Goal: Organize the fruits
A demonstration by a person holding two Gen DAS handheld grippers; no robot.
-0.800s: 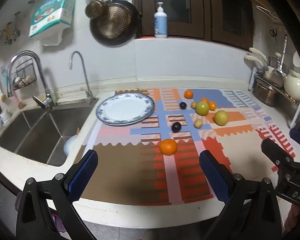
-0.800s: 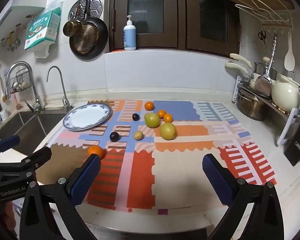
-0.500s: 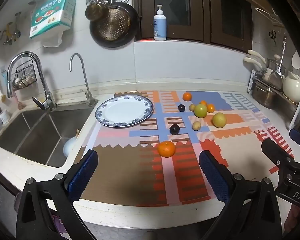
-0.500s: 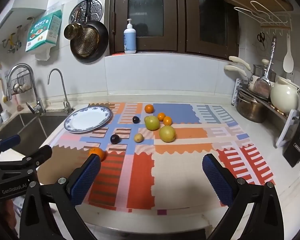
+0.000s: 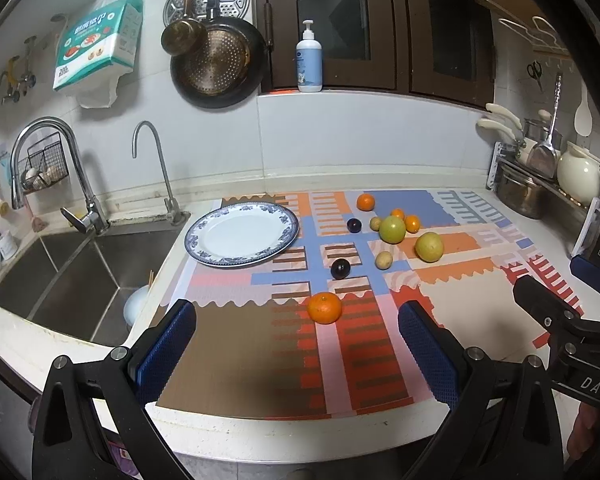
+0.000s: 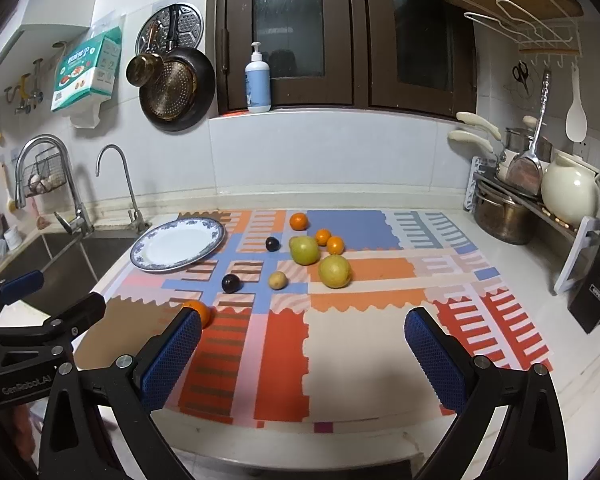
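Several fruits lie on a patterned mat [image 5: 339, 360]. The nearest is an orange [image 5: 324, 307], also in the right wrist view [image 6: 199, 310] behind a finger. Beyond it are a dark plum [image 5: 340, 268], a small yellow fruit [image 5: 383, 260], a yellow citrus [image 5: 429, 246], a green fruit [image 5: 392, 229] and small oranges. An empty blue-rimmed plate [image 5: 242, 234] sits at the mat's back left. My left gripper [image 5: 296, 344] is open and empty, near the counter's front edge, facing the orange. My right gripper [image 6: 300, 356] is open and empty, to its right.
A steel sink [image 5: 60, 272] with two taps lies left of the mat. A pot and a cream jug [image 6: 571, 194] stand on a rack at the right. A knife block [image 6: 595, 280] stands at the far right. Pans hang on the back wall.
Both grippers have lifted and tilted up a little, so the counter sits lower in view. The fruits and plate have not moved. Both grippers stay open.
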